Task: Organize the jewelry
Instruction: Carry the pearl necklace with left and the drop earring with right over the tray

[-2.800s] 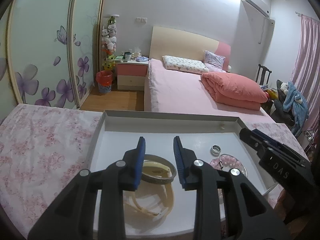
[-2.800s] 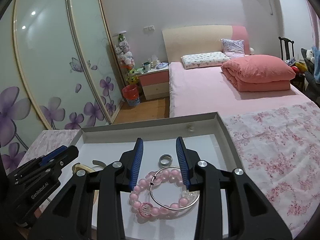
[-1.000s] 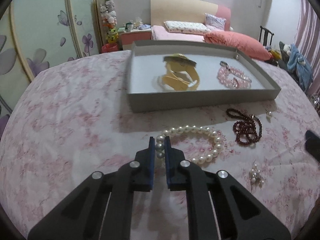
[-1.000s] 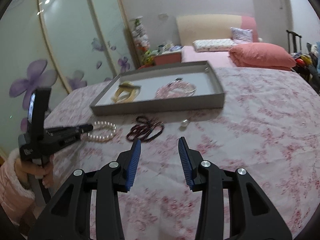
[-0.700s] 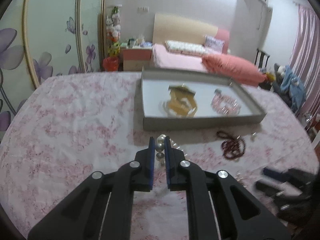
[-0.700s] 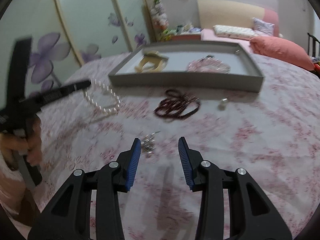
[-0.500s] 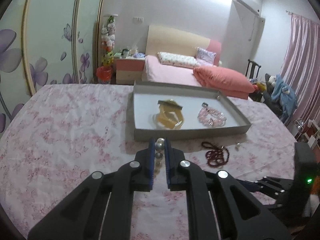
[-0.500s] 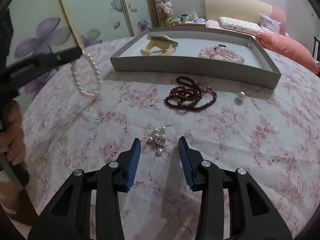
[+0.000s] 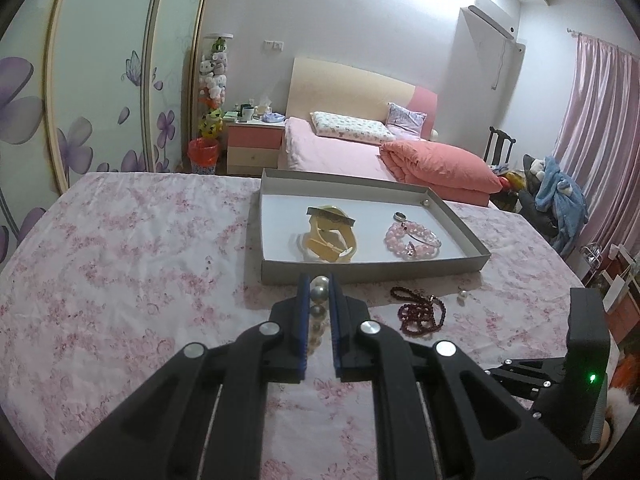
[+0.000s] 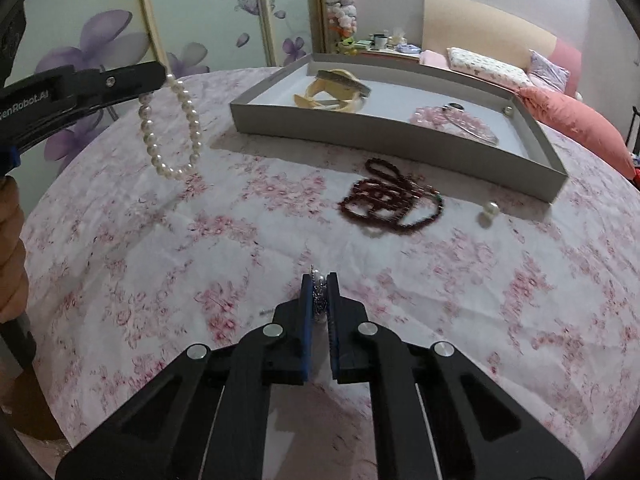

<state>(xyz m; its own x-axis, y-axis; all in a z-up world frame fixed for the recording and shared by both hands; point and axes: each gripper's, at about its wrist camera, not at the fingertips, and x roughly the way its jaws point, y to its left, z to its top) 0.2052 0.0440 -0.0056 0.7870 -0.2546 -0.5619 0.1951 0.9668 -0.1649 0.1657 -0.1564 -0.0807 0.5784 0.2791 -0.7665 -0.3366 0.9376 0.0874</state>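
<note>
- The tray [image 9: 360, 270] sits toward the far edge of the bench [image 9: 120, 260], which is covered with a pink flowered cloth. It already holds the yellow bangles [image 9: 330, 236], the pink bead bracelet [image 9: 412, 240], a small ring [image 9: 400, 216] and a single pearl [image 9: 426, 202] in its far right corner.
- Not yet in the tray: the dark red bead string [image 10: 394, 200] lies on the cloth just in front of the tray's near wall, and a loose pearl [image 10: 490, 209] rests near the tray's right near corner.
- The left gripper [image 9: 319, 292] has its jaws clenched on the pearl necklace [image 10: 172, 128]. In the right wrist view the strand hangs free above the cloth, off the tray's left near corner.
- The right gripper [image 10: 319, 292] has its jaws closed on a small pearl cluster [image 10: 319, 300], low over the near middle of the bench; whether it has left the cloth I cannot tell.
- By my judgement the work is a little past halfway: two pieces are in the jaws awaiting the tray, two lie waiting.
- Against the frame a second ago: the necklace lay on the cloth with the left jaws pinching its near end, and now it is lifted. The right jaws then stood wide apart and empty, with the cluster lying loose on the cloth; now they grip it.
</note>
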